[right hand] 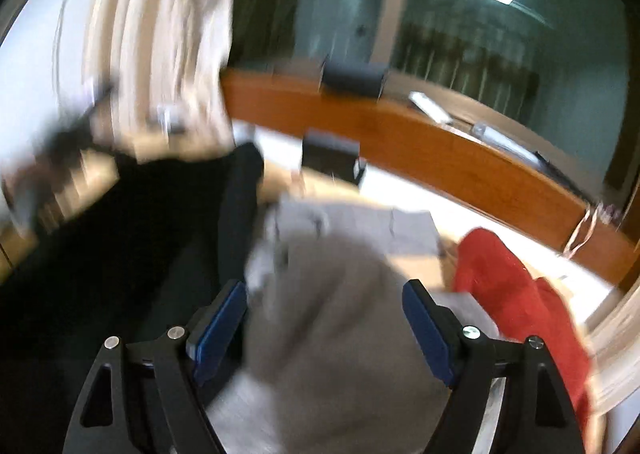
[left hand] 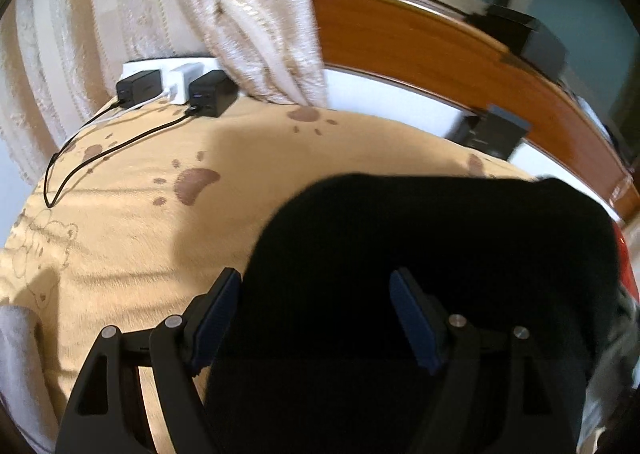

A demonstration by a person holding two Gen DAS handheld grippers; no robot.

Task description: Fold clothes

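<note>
Presently: black garment on the paw-print blanket, long axis running away from the camera. Left hand-held gripper and right hand-held gripper both spread wide, empty. Only the right view shows the grey garment and red garment.

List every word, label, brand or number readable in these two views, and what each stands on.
None can be read.
Black charger blocks at the beige paw-print blanket's far edge: any marking is too small.
Dark box by the wooden board: blurred.
Right wrist view: motion-blurred.

bed blanket | black garment | chargers
</note>
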